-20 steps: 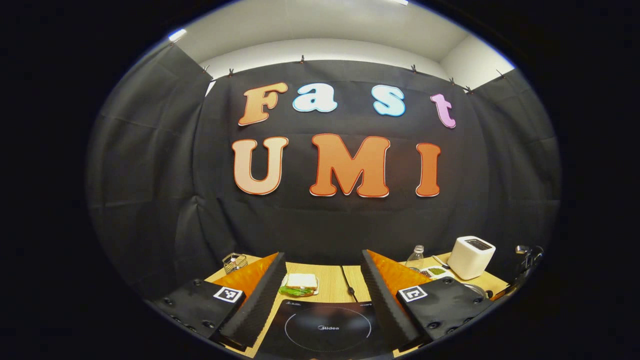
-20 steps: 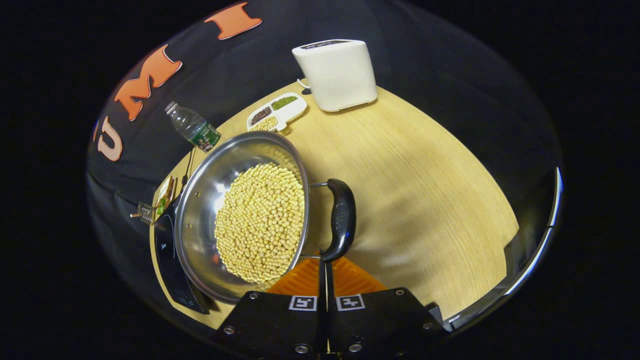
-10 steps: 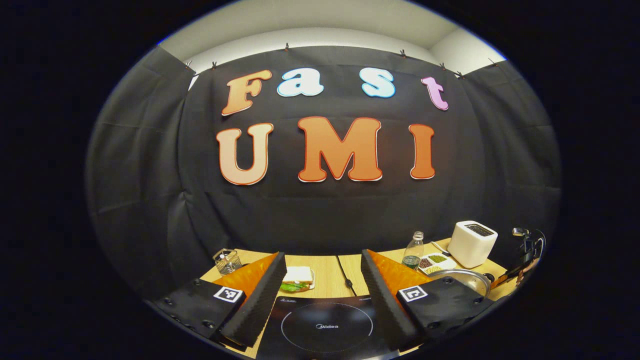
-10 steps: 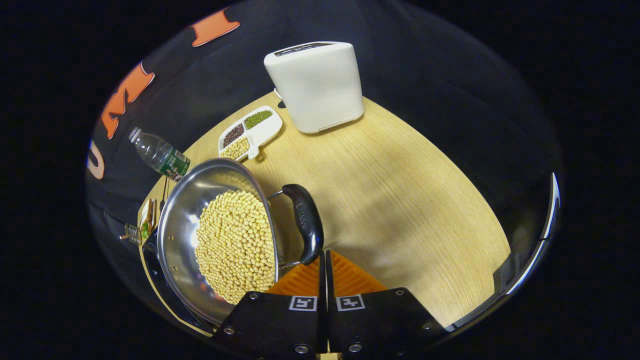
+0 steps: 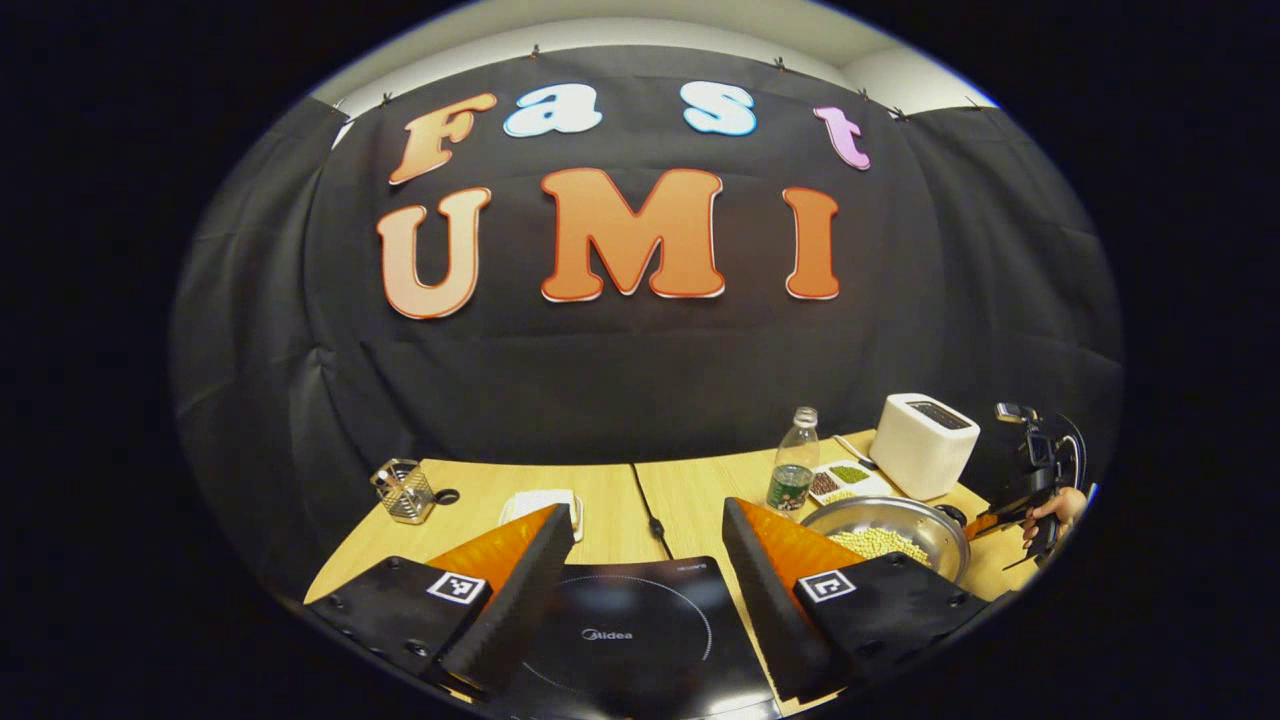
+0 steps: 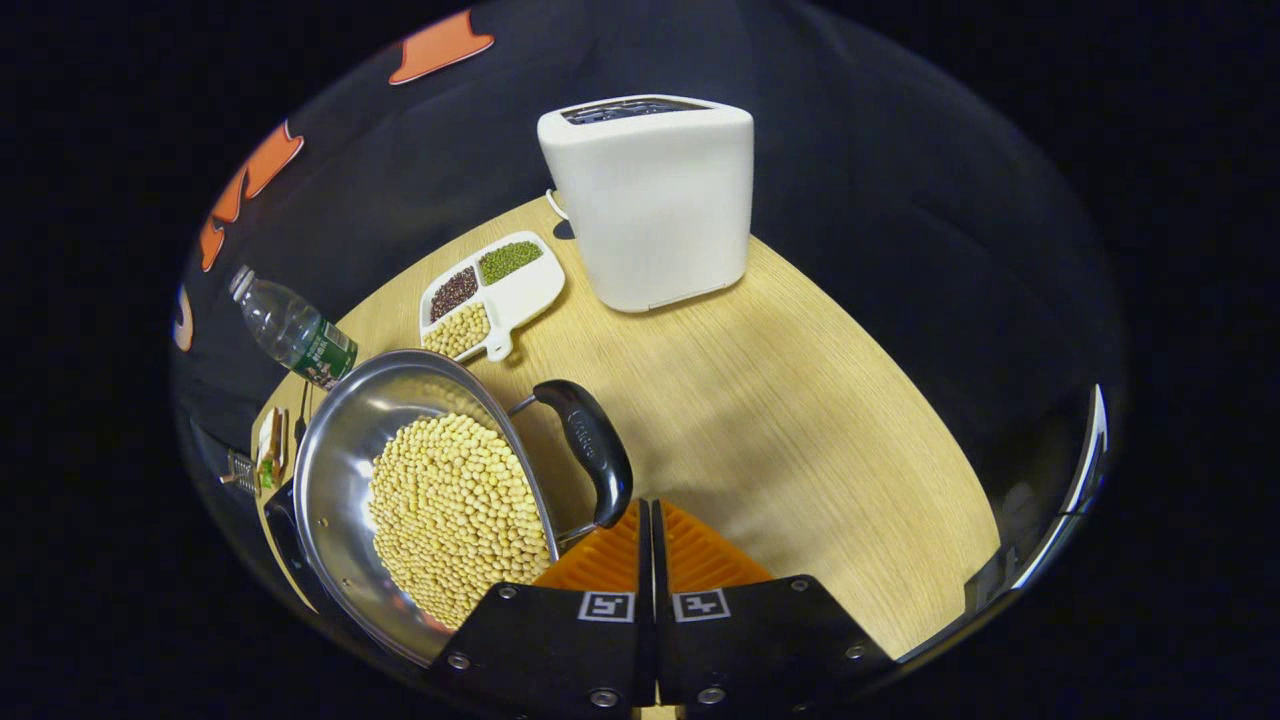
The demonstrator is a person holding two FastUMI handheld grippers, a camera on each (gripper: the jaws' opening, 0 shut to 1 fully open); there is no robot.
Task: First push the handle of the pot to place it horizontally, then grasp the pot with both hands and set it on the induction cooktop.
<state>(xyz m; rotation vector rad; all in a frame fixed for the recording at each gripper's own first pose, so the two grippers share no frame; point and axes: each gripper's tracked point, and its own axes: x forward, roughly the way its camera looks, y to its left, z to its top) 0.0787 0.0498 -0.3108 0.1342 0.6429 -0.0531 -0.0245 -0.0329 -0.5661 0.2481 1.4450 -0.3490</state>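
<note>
Keep your clenched right gripper (image 6: 648,520) nudging the pot (image 6: 420,490) handle (image 6: 592,450) round (left gripper (image 5: 640,560) hangs released over the cooktop (image 5: 630,640)), gently, beans unspilled.

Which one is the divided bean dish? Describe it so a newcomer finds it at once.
Start at the white toaster at the far end of the wooden table. Just beside it, between the toaster and the steel pot of yellow beans, lies a small white dish. Unlike its neighbours, it is split into three compartments holding dark, green and pale yellow beans.
</note>
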